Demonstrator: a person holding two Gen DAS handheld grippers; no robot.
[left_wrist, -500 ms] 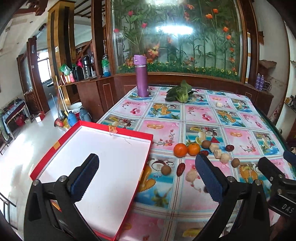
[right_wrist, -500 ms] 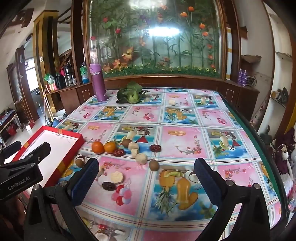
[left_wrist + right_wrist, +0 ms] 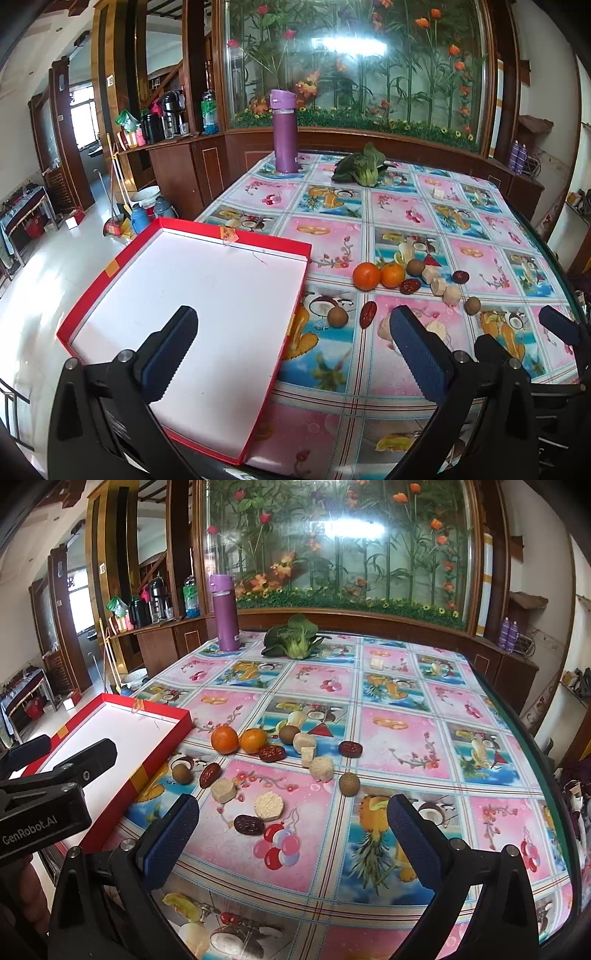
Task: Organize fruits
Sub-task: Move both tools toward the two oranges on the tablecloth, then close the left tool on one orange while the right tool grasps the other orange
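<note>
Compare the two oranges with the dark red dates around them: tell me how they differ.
The oranges are bright orange and round; the dates are dark maroon and oblong. The oranges look clearly bigger than any date. The oranges sit side by side near the red box; the dates lie scattered among the other pieces. Both kinds rest loose on the tablecloth, outside the box, and no gripper holds either.
</note>
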